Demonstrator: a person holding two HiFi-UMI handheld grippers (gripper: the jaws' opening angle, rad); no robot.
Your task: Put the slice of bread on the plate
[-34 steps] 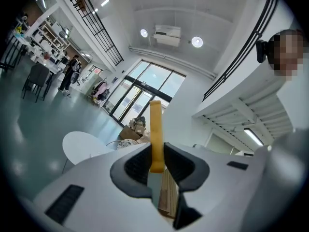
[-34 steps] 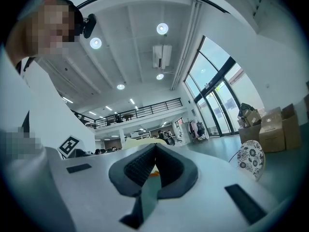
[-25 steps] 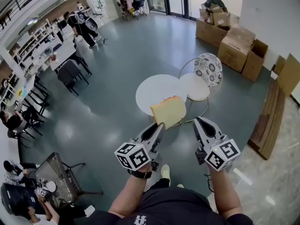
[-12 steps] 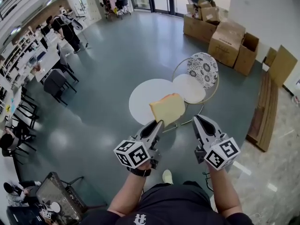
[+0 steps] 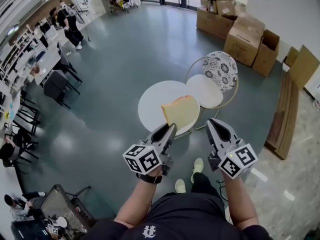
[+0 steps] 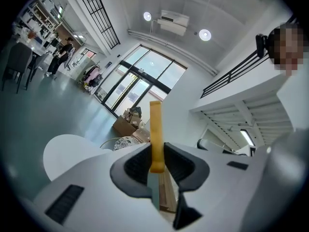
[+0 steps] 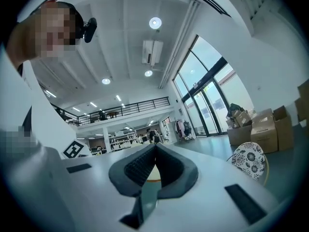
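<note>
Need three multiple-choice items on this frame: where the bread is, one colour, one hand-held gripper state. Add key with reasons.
1. Where is the slice of bread?
A in the right hand-held gripper
B in the left hand-held gripper
C flat on the round table

2. The round table's top is:
A black
B white
C red

3. The right hand-held gripper is:
A wide open
B shut on the bread
C shut, empty

Key:
1 B, the left gripper view shows the slice clamped between its jaws.
2 B, plain white in the head view.
3 C, its jaw tips meet with nothing between them.
</note>
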